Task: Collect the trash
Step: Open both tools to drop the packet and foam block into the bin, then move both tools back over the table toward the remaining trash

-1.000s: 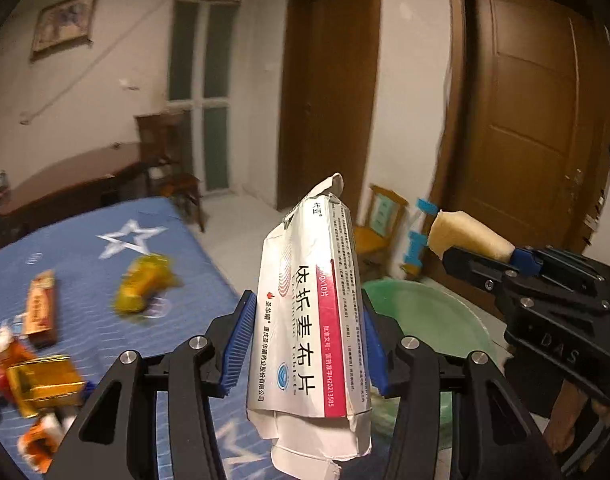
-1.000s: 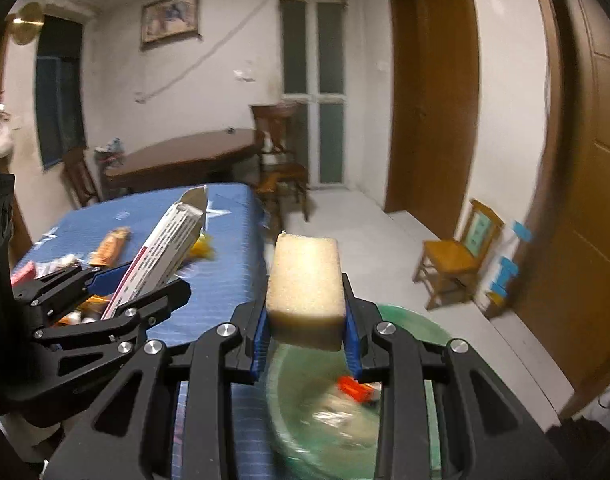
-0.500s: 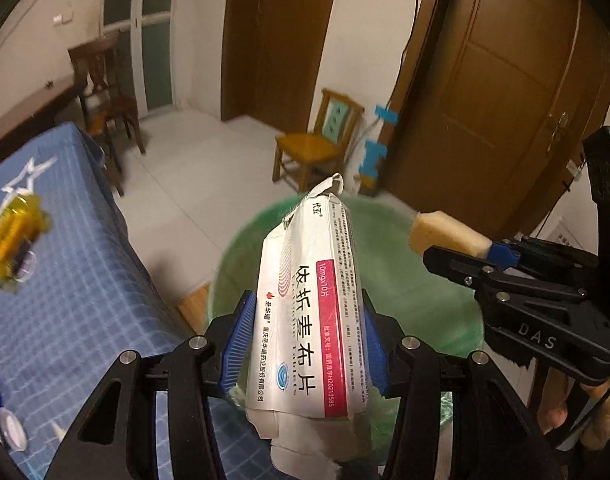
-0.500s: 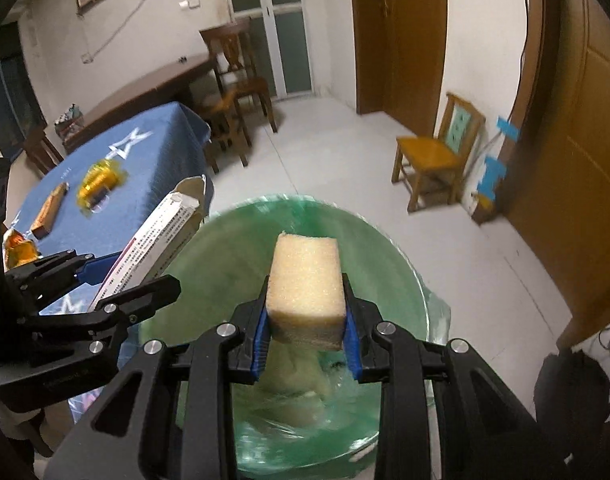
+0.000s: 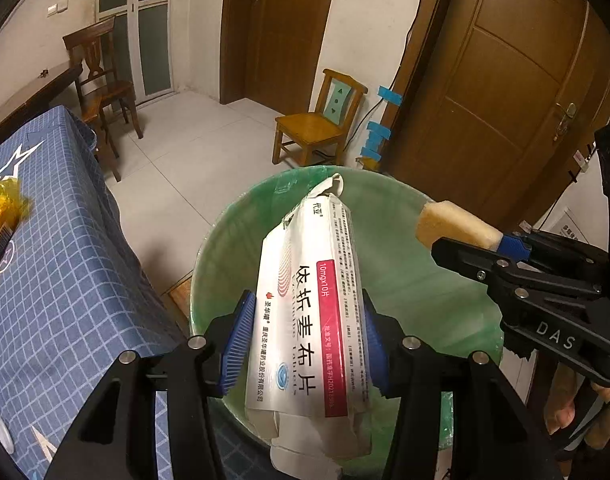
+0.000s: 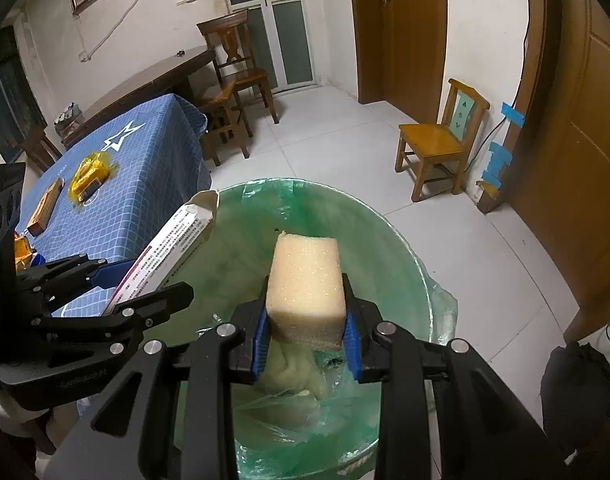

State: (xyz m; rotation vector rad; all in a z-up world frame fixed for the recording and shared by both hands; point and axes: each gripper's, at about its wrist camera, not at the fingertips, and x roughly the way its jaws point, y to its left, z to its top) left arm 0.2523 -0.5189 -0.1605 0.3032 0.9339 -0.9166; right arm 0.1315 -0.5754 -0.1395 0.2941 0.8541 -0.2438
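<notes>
My left gripper is shut on a white medicine box with a red stripe, held upright over the mouth of a bin lined with a green bag. My right gripper is shut on a pale yellow sponge block, also above the bin. In the left wrist view the sponge pokes in from the right, close beside the box. From the right wrist camera, the left gripper with its box is at the left. Pale crumpled waste lies deep in the bin.
A table under a blue checked cloth touches the bin's left side and carries a yellow wrapper and a brown packet. A small wooden chair stands by the wall, a dark bag on the floor at right.
Both grippers swung away from the table, came down and tilted downward, so the bin now fills the view beneath them. Box and sponge stay gripped as before.
</notes>
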